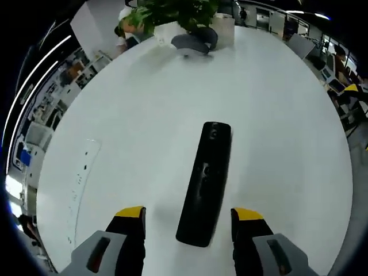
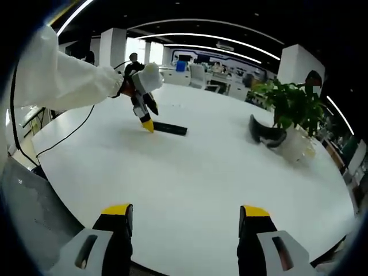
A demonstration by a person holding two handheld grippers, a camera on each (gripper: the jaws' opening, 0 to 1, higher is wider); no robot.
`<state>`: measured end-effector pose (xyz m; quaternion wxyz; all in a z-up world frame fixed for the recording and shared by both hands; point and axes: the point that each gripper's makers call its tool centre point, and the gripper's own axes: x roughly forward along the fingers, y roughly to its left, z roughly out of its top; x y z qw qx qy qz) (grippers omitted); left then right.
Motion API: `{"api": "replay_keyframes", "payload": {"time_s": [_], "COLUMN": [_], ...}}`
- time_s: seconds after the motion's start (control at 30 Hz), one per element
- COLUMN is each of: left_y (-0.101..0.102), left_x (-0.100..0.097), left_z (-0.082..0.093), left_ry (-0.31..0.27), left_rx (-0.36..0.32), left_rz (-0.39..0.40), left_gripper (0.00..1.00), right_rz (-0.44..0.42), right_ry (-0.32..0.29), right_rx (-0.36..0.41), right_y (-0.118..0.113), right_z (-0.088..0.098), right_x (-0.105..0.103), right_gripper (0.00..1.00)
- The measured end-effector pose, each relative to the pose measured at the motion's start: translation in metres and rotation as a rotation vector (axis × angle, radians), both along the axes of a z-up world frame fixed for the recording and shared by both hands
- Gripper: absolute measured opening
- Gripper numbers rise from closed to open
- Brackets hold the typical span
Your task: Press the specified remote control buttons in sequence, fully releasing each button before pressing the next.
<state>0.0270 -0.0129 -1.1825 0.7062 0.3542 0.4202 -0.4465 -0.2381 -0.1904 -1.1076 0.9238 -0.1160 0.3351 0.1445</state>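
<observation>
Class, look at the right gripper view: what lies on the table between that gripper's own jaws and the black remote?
Nothing: in the right gripper view, bare white table runs from the right gripper to the black remote, beside which the left gripper hovers.

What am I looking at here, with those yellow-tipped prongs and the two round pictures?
There is no robot: a person holds a two-jaw gripper in each hand, and a fisheye camera rides on each. The left gripper view looks down on a black remote control lying on a white table, with the left gripper open, one jaw on each side of the remote's near end, gripping nothing. A white remote lies beside it. The right gripper view looks across the table from farther away; the right gripper is open and empty. There you see the other gripper over the remote, in a white sleeve. A potted plant stands at the far side.
</observation>
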Motion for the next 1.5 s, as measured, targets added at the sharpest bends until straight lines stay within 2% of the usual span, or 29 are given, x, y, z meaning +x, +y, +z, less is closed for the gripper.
{"api": "replay_keyframes", "payload": {"time_s": [0.23, 0.27, 0.3, 0.4, 0.57, 0.7, 0.77, 0.87, 0.97, 1.2, 1.5], "left_y": [0.000, -0.002, -0.001, -0.003, -0.001, -0.005, -0.004, -0.003, -0.004, -0.001, -0.001], "left_x": [-0.002, -0.009, -0.003, -0.005, -0.005, -0.013, -0.006, -0.008, -0.012, -0.015, -0.034], "left_z": [-0.006, -0.008, -0.006, -0.008, -0.009, -0.009, -0.010, -0.009, -0.010, -0.010, -0.011], "left_ry": [0.124, 0.178, 0.144, 0.160, 0.161, 0.161, 0.166, 0.168, 0.147, 0.142, 0.158], "left_rx": [0.007, 0.002, 0.012, 0.044, 0.045, 0.068, 0.081, 0.099, 0.127, 0.107, 0.163], "left_rz": [0.000, -0.011, -0.004, -0.015, -0.026, -0.061, -0.061, -0.062, -0.089, -0.056, -0.078], "left_gripper": [0.56, 0.53, 0.53, 0.53, 0.51, 0.42, 0.38, 0.32, 0.24, 0.23, 0.23], "right_rz": [0.009, 0.008, 0.005, -0.001, 0.007, 0.010, 0.012, 0.017, 0.012, 0.005, -0.003], "right_ry": [0.003, 0.001, -0.001, -0.002, -0.012, -0.022, -0.022, -0.029, -0.032, -0.041, -0.055], "right_rx": [-0.006, -0.007, -0.006, -0.003, 0.002, 0.011, 0.013, 0.016, 0.016, 0.013, 0.020], "right_y": [0.001, 0.001, 0.001, 0.000, 0.001, 0.002, 0.003, 0.004, 0.003, 0.003, 0.001], "right_z": [0.000, 0.000, 0.000, 0.001, 0.002, 0.004, 0.005, 0.006, 0.007, 0.009, 0.011], "right_x": [-0.001, 0.000, 0.000, 0.000, 0.000, 0.000, 0.000, -0.001, 0.000, 0.001, 0.001], "right_gripper": [0.74, 0.74, 0.74, 0.74, 0.74, 0.74, 0.74, 0.74, 0.74, 0.73, 0.74]}}
